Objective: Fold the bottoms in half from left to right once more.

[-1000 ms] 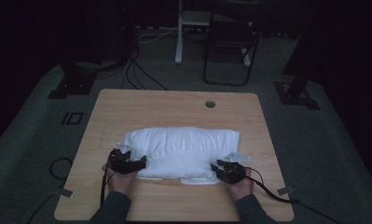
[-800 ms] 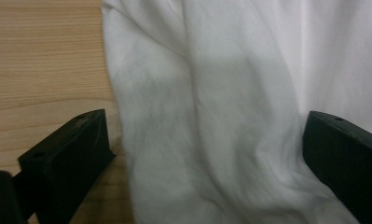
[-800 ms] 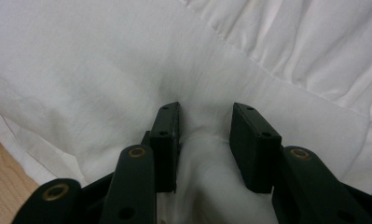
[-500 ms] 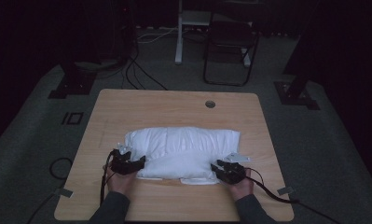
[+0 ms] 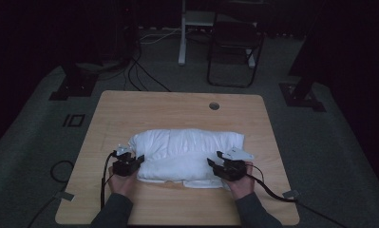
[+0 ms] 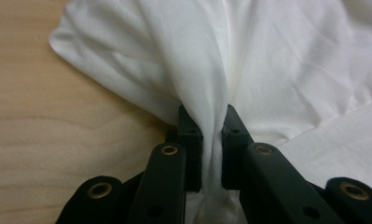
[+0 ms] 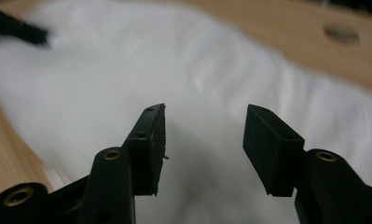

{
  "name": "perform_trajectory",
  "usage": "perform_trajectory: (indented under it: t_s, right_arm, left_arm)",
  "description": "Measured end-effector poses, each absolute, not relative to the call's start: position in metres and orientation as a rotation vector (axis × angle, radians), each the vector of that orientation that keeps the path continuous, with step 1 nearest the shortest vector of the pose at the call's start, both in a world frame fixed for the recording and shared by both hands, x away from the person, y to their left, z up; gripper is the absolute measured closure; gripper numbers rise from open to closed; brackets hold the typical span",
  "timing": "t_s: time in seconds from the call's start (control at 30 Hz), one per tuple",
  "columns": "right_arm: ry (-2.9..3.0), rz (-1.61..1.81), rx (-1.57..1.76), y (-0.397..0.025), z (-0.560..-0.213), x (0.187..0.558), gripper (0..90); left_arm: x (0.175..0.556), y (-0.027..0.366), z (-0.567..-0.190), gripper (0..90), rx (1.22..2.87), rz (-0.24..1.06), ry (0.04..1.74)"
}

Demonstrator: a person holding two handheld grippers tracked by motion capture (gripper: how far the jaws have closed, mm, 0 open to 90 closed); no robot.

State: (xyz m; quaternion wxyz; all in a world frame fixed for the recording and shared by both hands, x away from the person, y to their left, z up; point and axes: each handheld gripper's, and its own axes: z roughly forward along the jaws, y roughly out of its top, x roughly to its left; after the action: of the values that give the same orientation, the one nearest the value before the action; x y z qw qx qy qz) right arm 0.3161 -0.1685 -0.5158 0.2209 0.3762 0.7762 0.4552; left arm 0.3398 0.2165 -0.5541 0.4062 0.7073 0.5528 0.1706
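White cloth (image 5: pixel 187 153) lies bunched in the middle of the wooden table (image 5: pixel 177 107), nearer the person's edge. At the cloth's left end the left gripper (image 6: pixel 212 135) pinches a fold between its jaws. At the cloth's right end the right gripper (image 7: pixel 203 142) hovers over it, jaws spread, holding nothing.

Your high view is dim, its surroundings nearly black. Your right hand-held gripper (image 7: pixel 204 149) view is blurred; the left's is bright and sharp.
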Motion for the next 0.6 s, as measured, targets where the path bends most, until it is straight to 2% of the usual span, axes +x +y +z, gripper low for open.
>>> perform_trajectory:
  t_s: [0.1, 0.23, 0.33, 0.6]
  right_arm:
    - [2.165, 1.27, 0.98, -0.146, -0.506, 0.323, 47.9]
    - [2.235, 1.206, 0.958, -0.121, -0.515, 0.337, 50.7]
    - [2.347, 1.078, 1.0, -0.101, -0.543, 0.353, 53.3]
    - [2.356, 1.129, 1.091, -0.095, -0.551, 0.36, 55.1]
  left_arm:
    - [0.338, 0.218, -0.549, 83.3, 1.767, 0.439, 1.378]
    - [0.335, 0.224, -0.531, 83.9, 1.705, 0.445, 1.34]
    - [0.332, 0.226, -0.509, 84.0, 1.642, 0.455, 1.275]
    - [0.328, 0.206, -0.471, 84.1, 1.622, 0.493, 1.123]
